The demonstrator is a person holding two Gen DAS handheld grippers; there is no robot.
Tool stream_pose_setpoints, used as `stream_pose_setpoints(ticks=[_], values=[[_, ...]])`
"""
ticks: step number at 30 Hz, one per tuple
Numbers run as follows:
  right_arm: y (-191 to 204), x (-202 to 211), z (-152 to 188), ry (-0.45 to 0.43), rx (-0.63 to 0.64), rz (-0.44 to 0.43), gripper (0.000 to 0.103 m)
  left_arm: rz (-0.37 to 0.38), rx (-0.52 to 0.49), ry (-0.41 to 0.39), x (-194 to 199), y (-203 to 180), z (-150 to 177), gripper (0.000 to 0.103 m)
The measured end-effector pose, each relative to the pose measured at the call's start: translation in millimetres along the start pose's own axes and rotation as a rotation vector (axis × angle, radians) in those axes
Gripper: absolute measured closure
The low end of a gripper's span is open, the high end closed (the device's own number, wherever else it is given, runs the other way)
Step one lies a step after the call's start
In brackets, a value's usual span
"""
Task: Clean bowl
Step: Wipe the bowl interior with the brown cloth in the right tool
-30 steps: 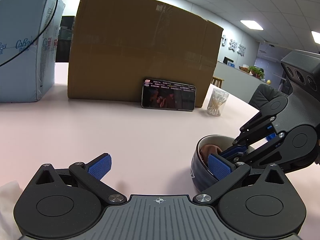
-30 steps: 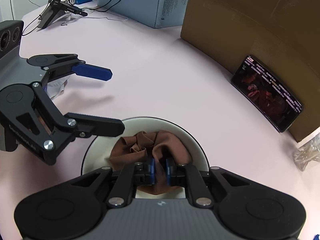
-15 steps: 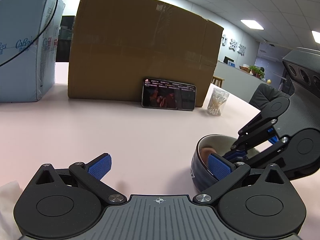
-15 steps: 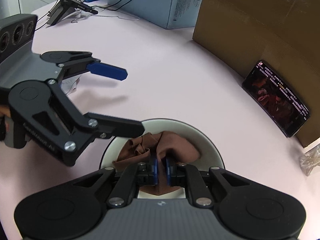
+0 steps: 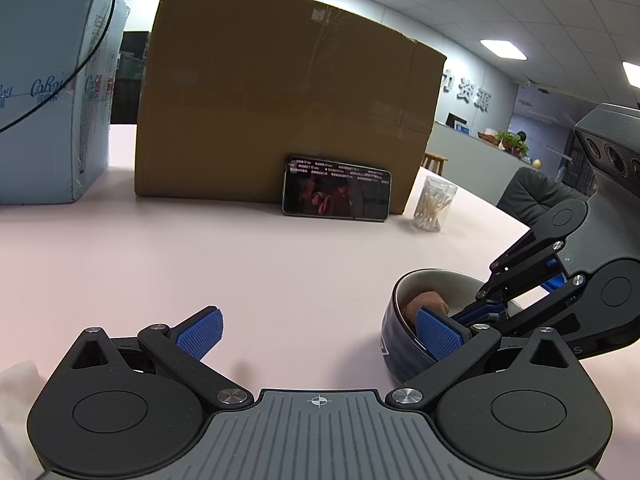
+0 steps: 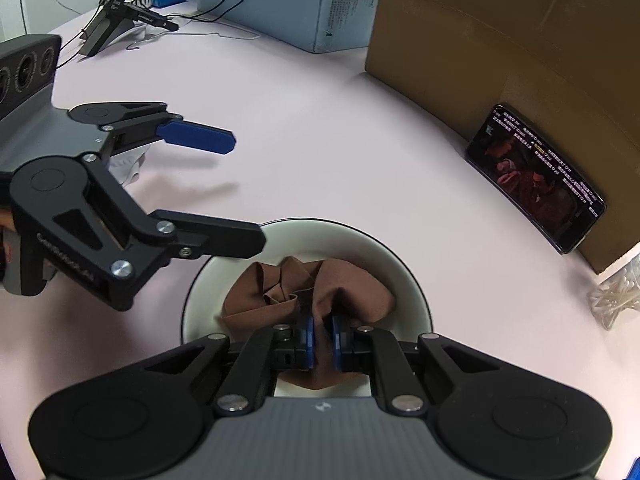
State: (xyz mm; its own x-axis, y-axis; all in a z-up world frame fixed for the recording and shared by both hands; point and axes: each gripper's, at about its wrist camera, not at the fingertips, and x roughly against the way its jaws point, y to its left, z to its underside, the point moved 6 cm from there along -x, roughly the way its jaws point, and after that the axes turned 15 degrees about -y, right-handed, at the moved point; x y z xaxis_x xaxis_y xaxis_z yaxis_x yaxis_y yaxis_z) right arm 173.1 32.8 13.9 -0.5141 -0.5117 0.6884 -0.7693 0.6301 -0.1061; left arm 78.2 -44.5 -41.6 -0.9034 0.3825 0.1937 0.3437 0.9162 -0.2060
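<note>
A dark-blue bowl (image 6: 416, 292) with a white inside stands upright on the pink worktop (image 6: 320, 128), a crumpled brown cloth (image 6: 352, 292) inside.

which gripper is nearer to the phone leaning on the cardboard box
Right. The right gripper sits in the bowl, pinching the brown cloth, nearer the phone. The left gripper is open, on the bowl's far side from the phone.

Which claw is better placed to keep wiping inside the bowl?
Right. The right claw is shut on the brown cloth inside the bowl; the left claw is open beside the bowl.
</note>
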Motion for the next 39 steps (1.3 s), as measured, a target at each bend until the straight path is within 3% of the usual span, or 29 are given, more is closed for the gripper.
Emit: stream_pose_setpoints(ticks=[19, 24, 26, 28, 32, 36, 39], values=[[-9.5, 3.2, 2.4, -0.007, -0.031, 0.026, 0.090, 0.003, 0.004, 0.001, 0.1, 0.2, 0.9, 0.000], [-2.4, 9.5, 0.4, 0.000, 0.016, 0.033, 0.075, 0.005, 0.006, 0.001, 0.6, 1.0, 1.0, 0.000], [-0.9, 14.5, -1.6, -0.007, 0.045, 0.054, 0.057, 0.004, 0.006, 0.001, 0.6, 1.3, 0.9, 0.000], [0.5, 19.6, -3.8, -0.020, 0.071, 0.068, 0.050, 0.005, 0.006, 0.000, 0.8, 1.2, 0.4, 0.000], [-0.4, 25.9, -10.7, -0.038, 0.109, 0.092, 0.050, 0.005, 0.007, 0.000, 1.0, 1.3, 0.0, 0.000], [0.1, 21.7, -16.4, -0.051, 0.124, 0.053, 0.051, 0.005, 0.007, 0.000, 0.7, 1.1, -0.1, 0.000], [2.2, 13.0, -15.2, -0.024, 0.120, 0.013, 0.062, 0.006, 0.008, 0.001, 0.3, 1.1, -0.2, 0.000]])
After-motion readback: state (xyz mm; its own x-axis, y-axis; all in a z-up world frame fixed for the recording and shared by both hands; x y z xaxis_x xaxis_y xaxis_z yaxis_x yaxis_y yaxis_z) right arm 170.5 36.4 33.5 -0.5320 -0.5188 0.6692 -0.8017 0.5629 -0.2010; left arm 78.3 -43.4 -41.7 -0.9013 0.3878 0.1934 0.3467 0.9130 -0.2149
